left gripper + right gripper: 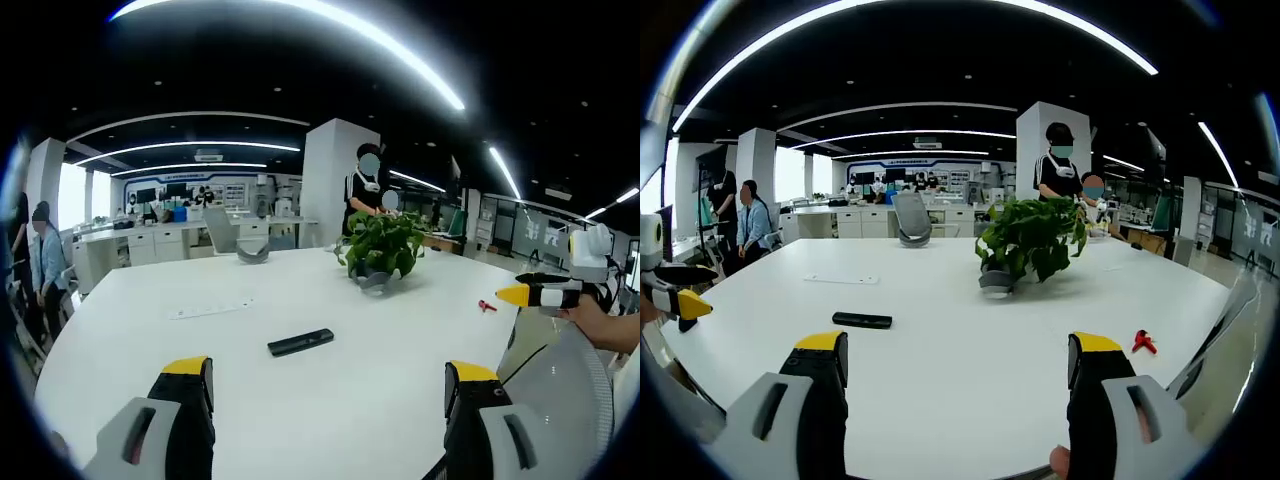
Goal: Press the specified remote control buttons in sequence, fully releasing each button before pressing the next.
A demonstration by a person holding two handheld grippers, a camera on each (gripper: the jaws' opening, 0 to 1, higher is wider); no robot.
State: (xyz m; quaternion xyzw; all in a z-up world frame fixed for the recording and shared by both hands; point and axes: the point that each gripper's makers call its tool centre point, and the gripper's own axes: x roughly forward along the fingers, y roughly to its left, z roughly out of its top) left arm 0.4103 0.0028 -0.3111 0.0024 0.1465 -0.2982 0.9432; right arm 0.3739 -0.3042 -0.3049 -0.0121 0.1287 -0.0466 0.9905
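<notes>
A slim black remote control (300, 342) lies flat on the white table (150, 350), ahead of my left gripper (328, 385), which is open with nothing between its jaws. In the right gripper view the same remote control (862, 320) lies left of centre on the table (960, 310), beyond my right gripper (958, 368), also open and empty. The right gripper (545, 293) enters the left gripper view at the right edge, held by a hand. The left gripper (670, 290) enters the right gripper view at the left edge.
A potted green plant (381, 248) stands mid-table, (1028, 242) in the other view. A small red object (1143, 342) lies at the right, a flat white strip (842, 279) further back. A grey chair (910, 220) and several people stand behind the table.
</notes>
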